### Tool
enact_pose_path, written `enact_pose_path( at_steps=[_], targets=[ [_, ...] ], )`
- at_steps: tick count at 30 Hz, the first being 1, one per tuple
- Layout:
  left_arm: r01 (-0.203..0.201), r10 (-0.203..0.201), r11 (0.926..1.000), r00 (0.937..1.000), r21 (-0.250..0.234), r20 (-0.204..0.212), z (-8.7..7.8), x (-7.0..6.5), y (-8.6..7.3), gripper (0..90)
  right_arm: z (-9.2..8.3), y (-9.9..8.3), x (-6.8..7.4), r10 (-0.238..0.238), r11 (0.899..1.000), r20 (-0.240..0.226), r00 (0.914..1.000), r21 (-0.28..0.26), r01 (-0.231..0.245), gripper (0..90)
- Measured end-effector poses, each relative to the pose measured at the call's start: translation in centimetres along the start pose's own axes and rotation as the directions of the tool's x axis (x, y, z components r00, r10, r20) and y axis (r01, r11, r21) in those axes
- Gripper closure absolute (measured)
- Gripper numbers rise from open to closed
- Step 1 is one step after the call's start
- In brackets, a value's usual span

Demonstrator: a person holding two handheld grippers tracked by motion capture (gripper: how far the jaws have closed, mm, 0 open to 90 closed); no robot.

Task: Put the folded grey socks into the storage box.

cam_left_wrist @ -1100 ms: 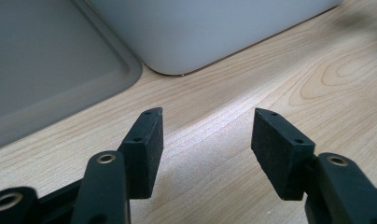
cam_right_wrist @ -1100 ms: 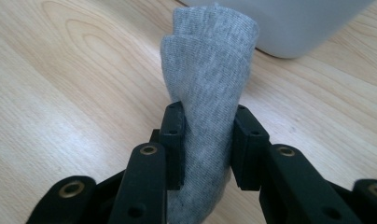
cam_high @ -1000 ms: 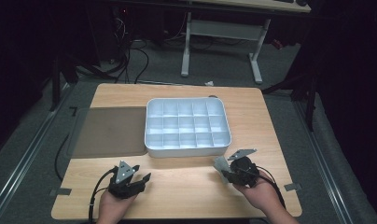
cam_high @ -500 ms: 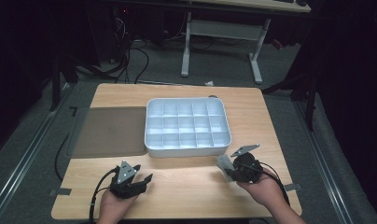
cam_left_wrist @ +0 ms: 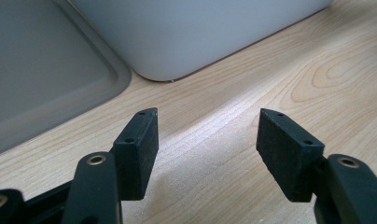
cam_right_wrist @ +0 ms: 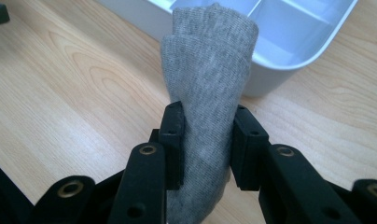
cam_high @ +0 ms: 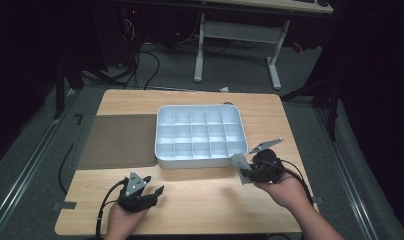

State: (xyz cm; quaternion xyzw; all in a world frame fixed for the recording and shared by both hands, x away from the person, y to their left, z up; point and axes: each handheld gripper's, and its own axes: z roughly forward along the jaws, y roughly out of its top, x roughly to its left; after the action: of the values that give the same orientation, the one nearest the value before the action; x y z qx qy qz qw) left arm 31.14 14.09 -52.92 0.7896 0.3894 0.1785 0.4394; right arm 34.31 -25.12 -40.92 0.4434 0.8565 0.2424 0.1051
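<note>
A white tray [cam_high: 161,135] with several compartments stands in the middle of the wooden table. My right gripper [cam_high: 246,171] hangs just off the tray's front right corner, shut on a rolled grey cloth [cam_high: 238,164]. In the right gripper view the cloth [cam_right_wrist: 207,65] stands up between the jaws of that gripper [cam_right_wrist: 207,112], in front of the tray's rim [cam_right_wrist: 289,65]. My left gripper [cam_high: 152,187] rests low near the table's front left. Its jaws have just been opening, and in the left gripper view they [cam_left_wrist: 207,128] stand wide apart over bare wood with nothing between them.
A flat grey mat [cam_high: 117,140] lies against the tray's left side and appears again in the left gripper view [cam_left_wrist: 42,70], beside the tray's wall [cam_left_wrist: 186,28]. Bare wood runs along the front of the table [cam_high: 200,200]. A desk frame stands on the dark floor beyond.
My right gripper has risen with the grey cloth and sits a little closer to the tray's corner. The left hand has stayed where it was.
</note>
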Motion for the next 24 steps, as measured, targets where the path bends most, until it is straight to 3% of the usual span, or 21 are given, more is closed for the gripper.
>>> enact_pose_path(
  at_steps=[8, 24],
  targets=[
    [0.001, -0.001, 1.0, 1.0, 0.002, 0.0, 0.0, -0.1, 0.0, 38.6, -0.5, 2.5, -0.6, -0.013, 1.0, 0.018, 0.9998, 0.007, 0.012, 70.6],
    [-0.001, 0.001, 1.0, 1.0, -0.007, 0.003, 0.0, 0.1, 0.2, 36.4, 0.6, 6.4, -2.3, -0.006, 0.997, 0.067, 0.9978, 0.079, 0.0, 70.5]
  ],
)
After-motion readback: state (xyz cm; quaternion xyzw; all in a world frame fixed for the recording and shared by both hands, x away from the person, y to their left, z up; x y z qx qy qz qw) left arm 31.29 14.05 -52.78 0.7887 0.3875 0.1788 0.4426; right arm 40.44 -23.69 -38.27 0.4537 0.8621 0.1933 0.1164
